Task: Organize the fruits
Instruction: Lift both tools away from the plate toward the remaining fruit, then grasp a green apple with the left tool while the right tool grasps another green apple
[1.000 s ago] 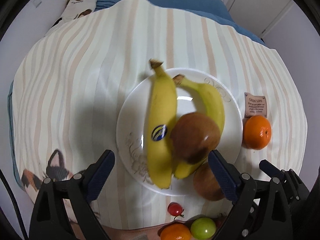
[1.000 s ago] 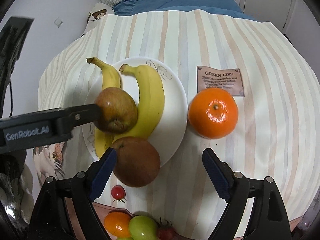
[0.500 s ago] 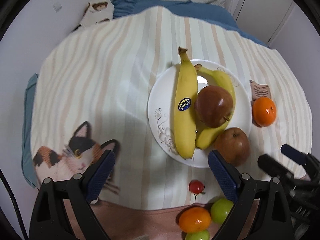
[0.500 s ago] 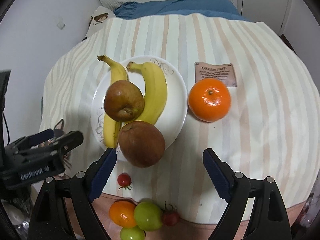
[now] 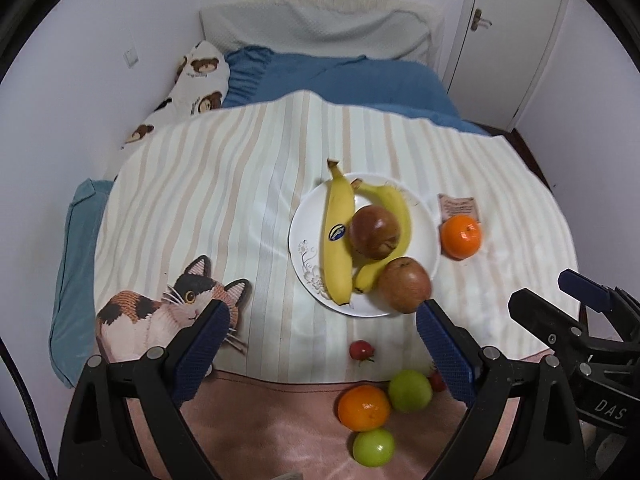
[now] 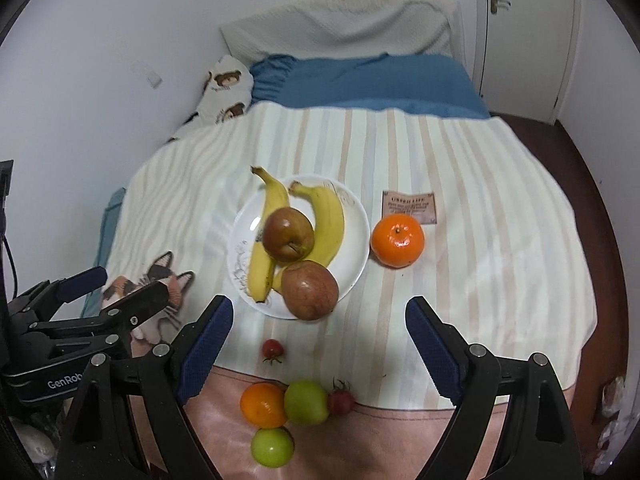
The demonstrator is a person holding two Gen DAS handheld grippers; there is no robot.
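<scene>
While both tools hang above the near edge of a striped bedspread (image 5: 248, 184), the left gripper (image 5: 320, 344) and right gripper (image 6: 320, 344) stand with jaws spread wide, grasping nothing. A white plate (image 6: 356, 216) at mid-bed carries two bananas (image 6: 328, 224) and two reddish apples (image 6: 310, 290), one apple resting on the bananas, the other at the plate's near rim. A large orange (image 6: 397, 241) sits just right of the plate, below a small printed label (image 6: 408, 207). Nearer the grippers lie a cherry tomato (image 6: 273, 349), a smaller orange (image 6: 263, 405), two green fruits (image 6: 306, 402) and another tomato (image 6: 341, 401).
</scene>
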